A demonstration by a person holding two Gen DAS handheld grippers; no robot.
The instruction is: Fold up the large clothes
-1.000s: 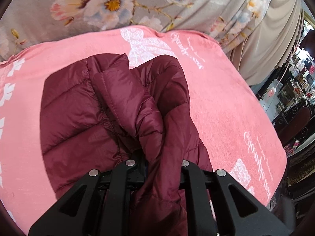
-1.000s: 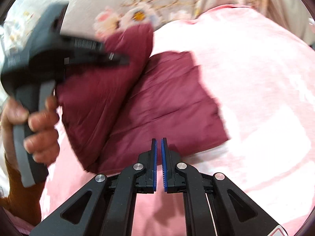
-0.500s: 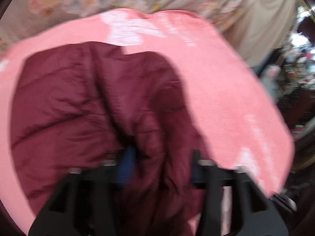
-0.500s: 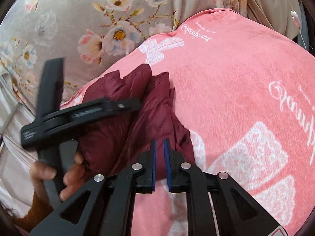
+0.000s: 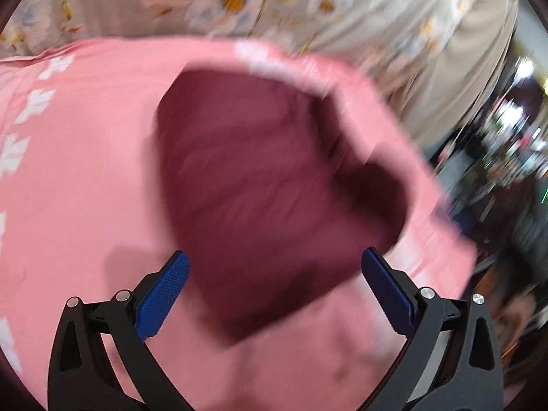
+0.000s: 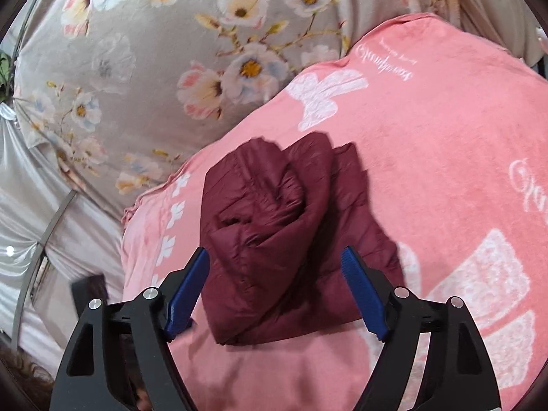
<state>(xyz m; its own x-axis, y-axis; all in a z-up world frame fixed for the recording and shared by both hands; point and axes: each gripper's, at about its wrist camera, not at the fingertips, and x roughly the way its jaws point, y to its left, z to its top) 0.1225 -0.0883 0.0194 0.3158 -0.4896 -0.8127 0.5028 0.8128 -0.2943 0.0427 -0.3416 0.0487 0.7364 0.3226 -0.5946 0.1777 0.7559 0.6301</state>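
Maroon puffer jacket (image 6: 274, 233) lay folded into a thick bundle on the pink towel (image 6: 445, 157), which covered the raised surface; floral sheet (image 6: 164, 78) hung behind it; in the right wrist view the bundle sat near the towel's left edge, quilted folds bunched on top.

Left gripper (image 5: 272, 267) had just been opening; its jaws stood wide apart, blue pads (image 5: 164, 294) clear of the cloth; the jacket (image 5: 274, 185) showed beyond and between them, blurred, not gripped.

Right gripper (image 6: 274, 267) had likewise just been opening; jaws wide, blue pads (image 6: 186, 294) flanking the near end of the bundle from above; no pad pressed on the fabric, so nothing held.

White printed motifs and script ran across the towel; a cluttered room (image 5: 507, 157) showed at the right edge of the left wrist view, too blurred to read.
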